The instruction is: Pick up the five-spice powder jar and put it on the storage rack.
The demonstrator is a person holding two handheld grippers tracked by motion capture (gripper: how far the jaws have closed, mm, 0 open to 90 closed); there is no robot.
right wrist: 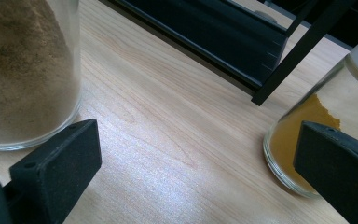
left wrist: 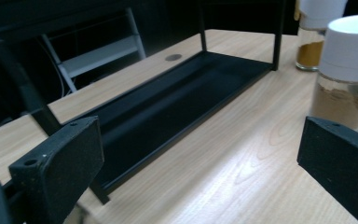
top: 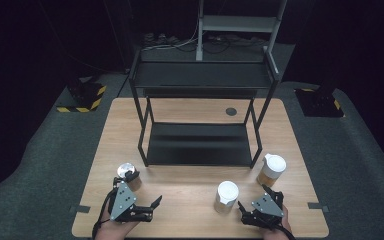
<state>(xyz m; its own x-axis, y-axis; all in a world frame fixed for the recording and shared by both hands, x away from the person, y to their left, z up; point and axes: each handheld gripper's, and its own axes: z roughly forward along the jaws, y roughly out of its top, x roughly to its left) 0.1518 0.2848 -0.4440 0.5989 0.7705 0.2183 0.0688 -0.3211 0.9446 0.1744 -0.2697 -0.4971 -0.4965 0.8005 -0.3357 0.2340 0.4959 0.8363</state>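
Wooden bench point(top: 195, 112) carrying a black 2-tier metal rack point(top: 198, 145) at centre. 3 spice jars stand in front of it: a white-lidded jar of brown powder point(top: 226, 196), a white-lidded jar of orange-yellow powder point(top: 271, 170) beside the rack's right front leg, and a silver-lidded jar point(top: 128, 175) near its left front leg. The left tool point(top: 152, 207) lies low on the bench, pointing right, jaws apart on nothing, the silver-lidded jar just behind it. The right tool point(top: 255, 196), jaws apart, points between the 2 white-lidded jars, touching neither. The right gripper view resolves the powders through the glass; the left gripper view shows the rack's lower tray.
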